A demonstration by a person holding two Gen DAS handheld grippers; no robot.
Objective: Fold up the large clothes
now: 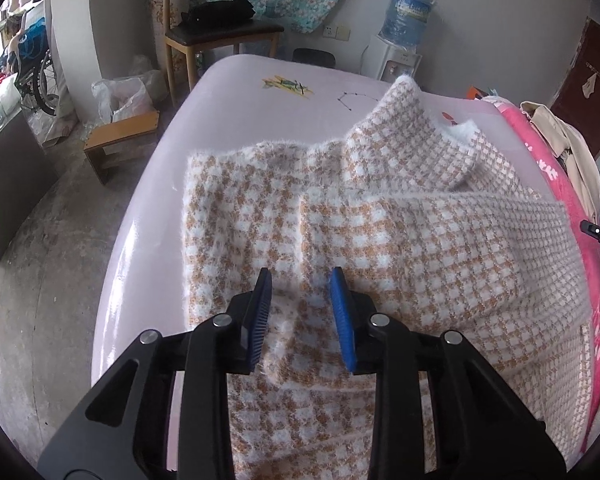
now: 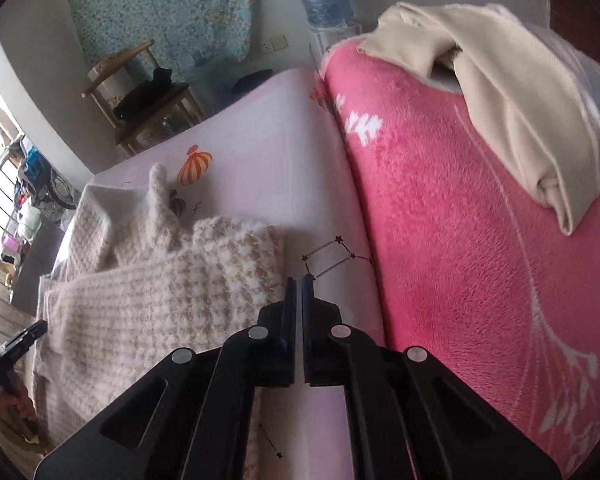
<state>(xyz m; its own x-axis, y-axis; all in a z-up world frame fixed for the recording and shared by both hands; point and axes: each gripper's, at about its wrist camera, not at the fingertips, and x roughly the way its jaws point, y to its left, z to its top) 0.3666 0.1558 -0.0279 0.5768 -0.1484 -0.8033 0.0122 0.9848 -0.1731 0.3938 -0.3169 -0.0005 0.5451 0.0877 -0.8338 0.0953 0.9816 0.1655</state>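
Two grippers are mine to answer for, and only one has cloth in it. My left gripper (image 1: 300, 292) has its blue pads (image 1: 342, 312) drawn partway in around a raised ridge of the checked sweater (image 1: 420, 248); the knit bunches up between them, so I read that as a pinch on the fabric near its nearer edge. My right gripper (image 2: 299, 292) has its jaws pressed together with only a sliver of light between them, and I see nothing caught there. It hangs over the bare pink sheet (image 2: 268, 168), just beside the sweater's fluffy edge and not on it.

The sweater lies spread on the sheet, taking up most of the bed's left half as my right camera shows it. One sleeve (image 1: 452, 216) is laid across the body, and another part stands up crumpled towards the far side. To the right of it lies a bright pink blanket (image 2: 460, 240) with a cream garment (image 2: 500, 92) heaped on top, well apart from my work.

As I judge it, the fold is partly made: a sleeve is in, but the body has not been doubled over. The right gripper seems to have missed the cloth, so it would need to open, shift left onto the edge and close there. Then both grippers could lift that edge together and carry it across evenly, keeping the sleeve from sliding out.
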